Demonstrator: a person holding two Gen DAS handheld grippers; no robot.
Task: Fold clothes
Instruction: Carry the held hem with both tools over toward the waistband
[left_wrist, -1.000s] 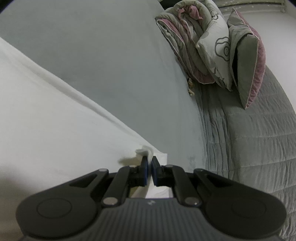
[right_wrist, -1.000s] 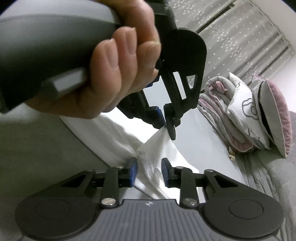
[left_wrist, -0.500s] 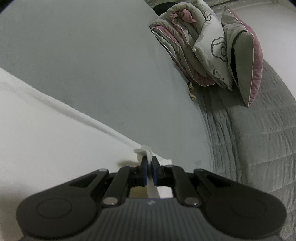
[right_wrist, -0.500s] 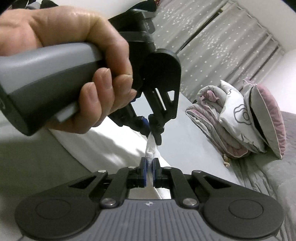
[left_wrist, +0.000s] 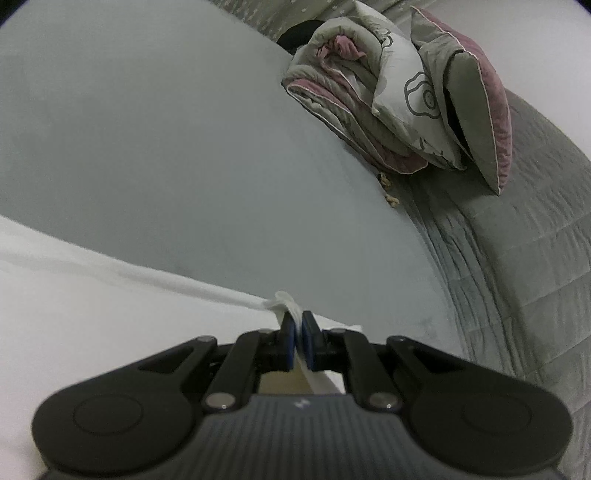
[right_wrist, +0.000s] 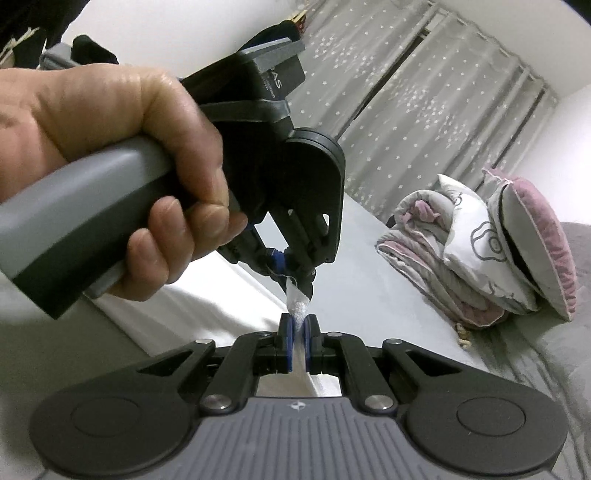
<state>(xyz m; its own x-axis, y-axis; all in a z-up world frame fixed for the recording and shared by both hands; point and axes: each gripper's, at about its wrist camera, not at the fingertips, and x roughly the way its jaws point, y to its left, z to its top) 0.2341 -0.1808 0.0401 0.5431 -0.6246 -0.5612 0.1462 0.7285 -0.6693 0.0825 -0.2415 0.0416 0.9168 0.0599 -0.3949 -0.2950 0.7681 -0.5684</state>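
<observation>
Both tools grip one bunched corner of my white garment (left_wrist: 92, 332): left tool (left_wrist: 298, 325) clamped, right tool (right_wrist: 299, 326) clamped just below it, above the bed (left_wrist: 184, 147)

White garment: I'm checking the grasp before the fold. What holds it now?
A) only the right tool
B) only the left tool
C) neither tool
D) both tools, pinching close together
D: in the right wrist view, the right tool and left tool both pinch the white garment.
</observation>
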